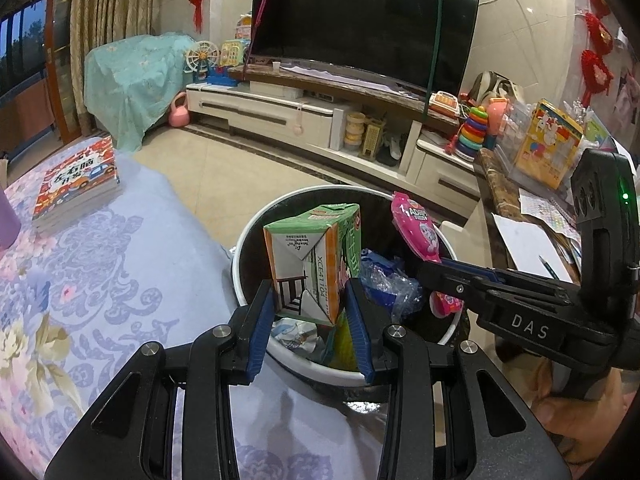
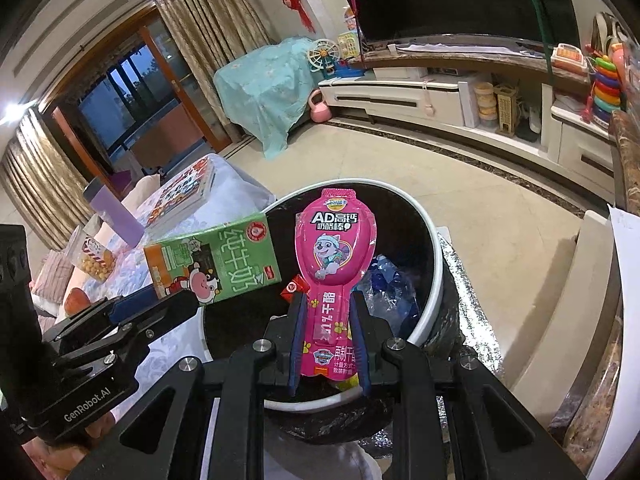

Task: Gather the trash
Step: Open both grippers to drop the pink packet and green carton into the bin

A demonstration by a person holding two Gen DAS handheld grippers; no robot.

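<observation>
I see one television (image 1: 364,20) on one long low TV cabinet (image 1: 280,114), the biggest things in my left view. Nearer me is one table under a floral cloth (image 1: 100,280), carrying one stack of picture books (image 1: 76,184).

Just beside the table stands one round trash bin (image 1: 256,236), white-rimmed with a black liner. Inside it I count one crumpled blue and clear plastic bag (image 1: 384,280), plus some flattened wrappers lower down that I cannot count.

I am holding two pieces of trash, one per claw. My left gripper (image 1: 310,312) is clamped on one green and white milk carton (image 1: 316,256), its blue pads pressed to the carton's two sides, holding it above the bin's opening. My right gripper (image 2: 326,340) is closed on the narrow lower part of one pink cheese-stick packet (image 2: 334,256), which stands upright above the bin.

In the right view the carton lies tilted, just left of the packet and apart from it.
</observation>
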